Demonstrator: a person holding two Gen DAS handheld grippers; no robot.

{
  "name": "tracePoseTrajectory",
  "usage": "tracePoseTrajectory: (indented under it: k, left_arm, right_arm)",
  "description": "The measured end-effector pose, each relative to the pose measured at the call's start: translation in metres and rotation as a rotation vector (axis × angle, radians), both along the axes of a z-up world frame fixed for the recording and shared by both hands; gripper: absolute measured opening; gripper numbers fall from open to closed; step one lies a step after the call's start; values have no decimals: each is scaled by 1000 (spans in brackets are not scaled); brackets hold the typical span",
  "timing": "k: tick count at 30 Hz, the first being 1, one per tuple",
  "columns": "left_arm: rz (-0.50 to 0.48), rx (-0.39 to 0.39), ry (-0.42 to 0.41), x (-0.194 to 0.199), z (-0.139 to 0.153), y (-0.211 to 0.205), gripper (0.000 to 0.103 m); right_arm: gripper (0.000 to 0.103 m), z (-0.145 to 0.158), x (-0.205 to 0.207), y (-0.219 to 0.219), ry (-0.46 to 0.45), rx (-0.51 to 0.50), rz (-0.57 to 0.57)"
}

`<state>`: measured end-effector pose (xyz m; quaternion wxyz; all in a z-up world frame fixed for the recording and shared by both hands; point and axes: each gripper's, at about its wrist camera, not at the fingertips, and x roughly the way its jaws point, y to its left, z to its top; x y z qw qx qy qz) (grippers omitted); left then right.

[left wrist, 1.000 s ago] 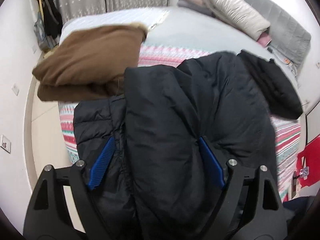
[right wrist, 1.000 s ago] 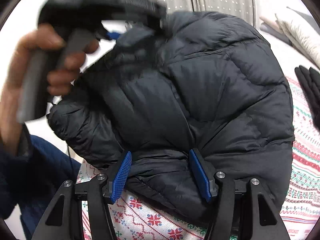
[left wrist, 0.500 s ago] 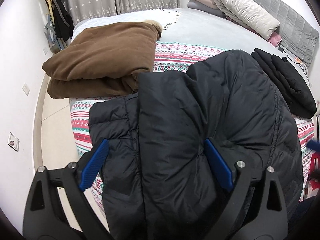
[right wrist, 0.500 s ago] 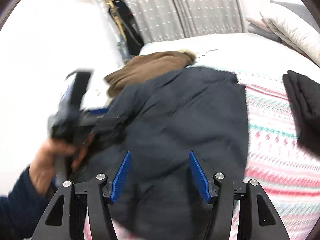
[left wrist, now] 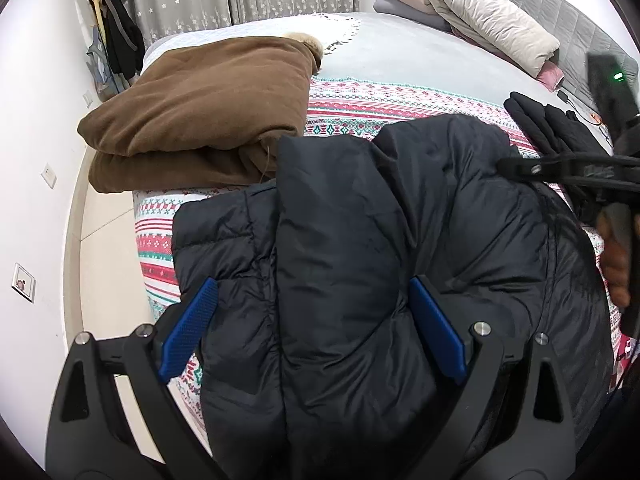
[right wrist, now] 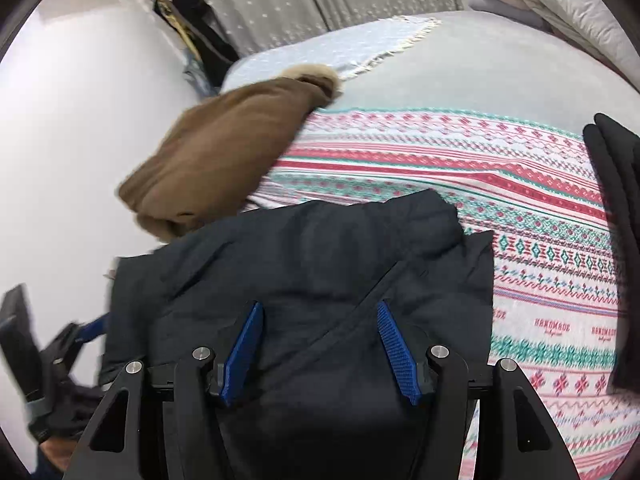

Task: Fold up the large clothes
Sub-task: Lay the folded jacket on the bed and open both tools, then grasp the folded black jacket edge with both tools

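Observation:
A dark puffy jacket [left wrist: 360, 240] lies folded lengthwise on the patterned blanket [left wrist: 360, 104] at the near edge of the bed. My left gripper [left wrist: 314, 330] stands wide open astride the jacket's near end. Its left pad is clear of the fabric and its right pad rests against a fold. In the right wrist view the jacket [right wrist: 320, 264] lies flat under my right gripper [right wrist: 320, 352], whose jaws are open with no fabric pinched between them. A hand [left wrist: 616, 264] holds that gripper over the jacket's right edge.
A folded brown coat [left wrist: 200, 120] lies left of the jacket, touching its far corner. A folded black garment [left wrist: 552, 128] lies to the right. Pillows [left wrist: 480, 20] are stacked at the headboard. The floor [left wrist: 108, 260] drops away left of the bed, below a wall with hanging clothes [left wrist: 116, 32].
My right gripper swept to the right across the jacket, away from the left gripper. The left jaws spread slightly wider and stayed over the jacket's near end.

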<state>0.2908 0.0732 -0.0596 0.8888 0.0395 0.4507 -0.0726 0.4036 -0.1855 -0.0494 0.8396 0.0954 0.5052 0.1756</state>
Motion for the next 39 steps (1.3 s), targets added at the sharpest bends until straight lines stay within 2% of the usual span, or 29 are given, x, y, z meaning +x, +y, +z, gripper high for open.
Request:
tracePoseTrajectory:
  k: [2, 12, 26, 30, 35, 37, 39]
  left_arm:
    - [-1, -4, 1, 1, -3, 1, 96]
    - [11, -42, 27, 6, -14, 7, 98]
    - [17, -43, 43, 12, -20, 4, 98]
    - [14, -38, 30, 8, -9, 5, 97]
    - [6, -51, -100, -2, 26, 17, 97]
    - [-12, -60, -110, 6, 34, 17, 97]
    - [-15, -52, -84, 23, 32, 15, 97]
  right_arm:
    - [61, -15, 8, 5, 19, -45, -3]
    - [63, -37, 12, 22, -14, -227, -12]
    - [68, -53, 18, 24, -16, -274, -18]
    - [69, -38, 9, 16, -37, -246, -28]
    - [69, 4, -38, 11, -107, -171, -12]
    - [69, 14, -59, 14, -107, -160, 11]
    - [69, 18, -78, 22, -109, -149, 42]
